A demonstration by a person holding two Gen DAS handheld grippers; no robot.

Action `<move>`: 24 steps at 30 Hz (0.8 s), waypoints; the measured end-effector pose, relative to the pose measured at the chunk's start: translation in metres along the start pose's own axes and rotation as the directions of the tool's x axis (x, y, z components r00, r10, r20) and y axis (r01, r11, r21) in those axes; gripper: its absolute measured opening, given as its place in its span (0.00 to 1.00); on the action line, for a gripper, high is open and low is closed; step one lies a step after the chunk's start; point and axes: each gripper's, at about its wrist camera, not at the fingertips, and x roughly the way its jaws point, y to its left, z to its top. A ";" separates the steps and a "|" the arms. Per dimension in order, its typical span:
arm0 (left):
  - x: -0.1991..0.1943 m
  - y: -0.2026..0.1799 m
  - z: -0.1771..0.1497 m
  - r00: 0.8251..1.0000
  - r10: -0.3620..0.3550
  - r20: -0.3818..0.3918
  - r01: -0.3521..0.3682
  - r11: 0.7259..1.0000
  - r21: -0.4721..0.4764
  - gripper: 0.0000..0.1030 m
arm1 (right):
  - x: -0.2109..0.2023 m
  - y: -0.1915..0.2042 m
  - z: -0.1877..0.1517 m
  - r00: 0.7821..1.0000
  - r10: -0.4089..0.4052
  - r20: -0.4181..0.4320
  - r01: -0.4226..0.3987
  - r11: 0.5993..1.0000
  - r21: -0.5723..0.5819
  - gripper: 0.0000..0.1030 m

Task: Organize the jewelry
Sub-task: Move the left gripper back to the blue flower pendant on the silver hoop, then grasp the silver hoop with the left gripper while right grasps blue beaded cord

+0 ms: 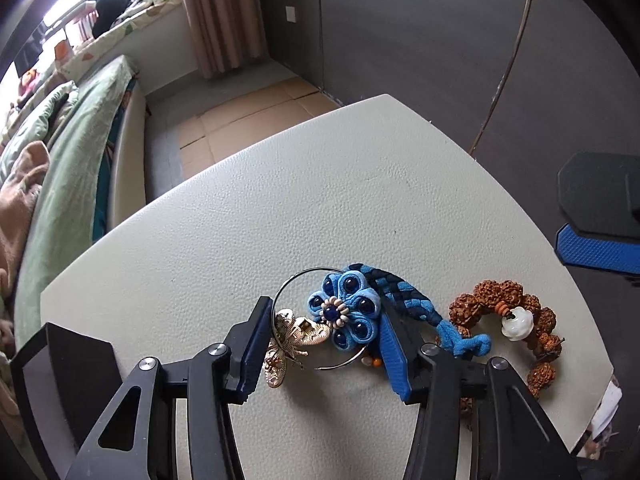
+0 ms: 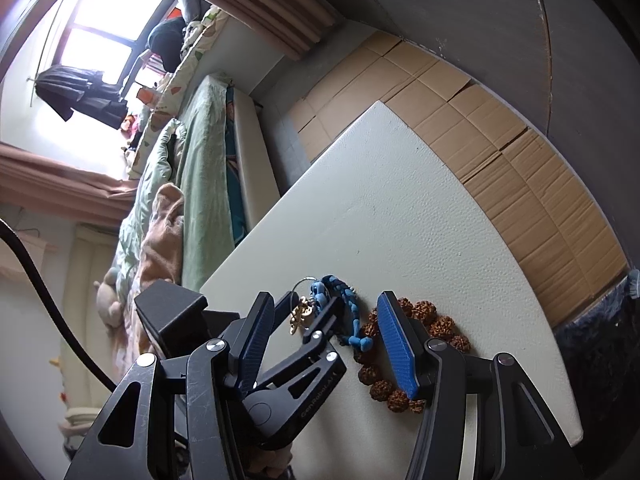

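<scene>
Blue fabric and thin wire make the flower brooch [image 1: 347, 317] and its hoop [image 1: 316, 320] look light, soft and easily snagged, so the padded flower seems the safest place to pinch. It lies on the pale bench [image 1: 280, 208] between the spread fingers of the left claw [image 1: 320, 344], tangled with a gold charm [image 1: 294, 340] and touching the braided cord [image 1: 404, 296]. The right claw [image 2: 326, 344] hangs released above the seed-bead bracelet [image 2: 416, 344].

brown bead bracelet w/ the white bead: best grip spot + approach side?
Judgement: take the brown bead bracelet on its far arc, beside the white bead. It lies flat on the table, so come from above, one finger inside the loop, one outside. Avoid the left side: the blue braided cord ends against it there. The open right gripper hangs nearest.
</scene>
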 end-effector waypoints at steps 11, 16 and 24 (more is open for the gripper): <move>-0.039 0.036 0.005 0.994 -0.073 0.080 0.081 0.990 -0.115 0.51 | 0.011 0.004 -0.002 0.999 -0.038 -0.017 0.038 0.999 -0.024 0.53; -0.055 0.060 0.002 0.992 -0.068 0.110 0.086 0.981 -0.172 0.51 | 0.022 0.013 -0.006 0.997 -0.073 -0.034 0.070 0.995 -0.072 0.53; -0.075 0.097 -0.007 0.990 -0.043 0.135 0.077 0.964 -0.255 0.51 | 0.055 0.038 -0.018 0.976 -0.199 -0.087 0.174 0.955 -0.238 0.53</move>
